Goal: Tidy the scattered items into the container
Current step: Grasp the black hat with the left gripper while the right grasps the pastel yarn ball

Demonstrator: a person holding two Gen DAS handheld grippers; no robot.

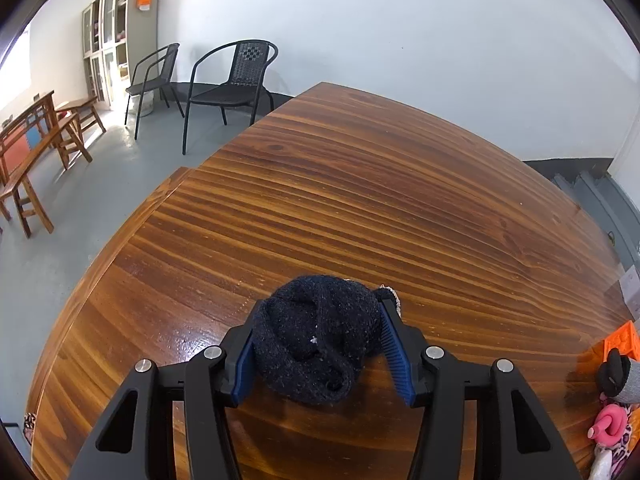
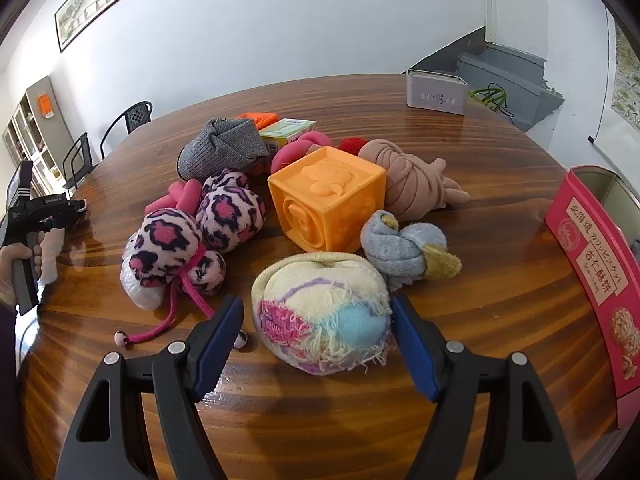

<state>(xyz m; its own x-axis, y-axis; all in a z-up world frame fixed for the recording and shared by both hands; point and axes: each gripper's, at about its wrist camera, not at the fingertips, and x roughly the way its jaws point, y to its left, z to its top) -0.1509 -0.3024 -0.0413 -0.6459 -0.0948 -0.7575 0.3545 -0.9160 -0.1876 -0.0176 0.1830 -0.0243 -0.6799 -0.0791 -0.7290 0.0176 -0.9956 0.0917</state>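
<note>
My left gripper (image 1: 320,344) pinches the navy sock ball (image 1: 320,340), right gripper (image 2: 316,336) spread around the pastel sock ball (image 2: 324,312); next squeeze, carry to the pink tin (image 2: 592,264) at the tabletop's right edge.

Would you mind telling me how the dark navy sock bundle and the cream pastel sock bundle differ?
The navy sock bundle is one dark colour; the cream sock bundle is pale with pink, blue and purple fuzzy patches. The navy one lies apart from the pile, with bare table beyond it; the cream one sits beside the orange cube and other socks. Both are rolled and sit between a hand-held gripper's fingers.
</note>
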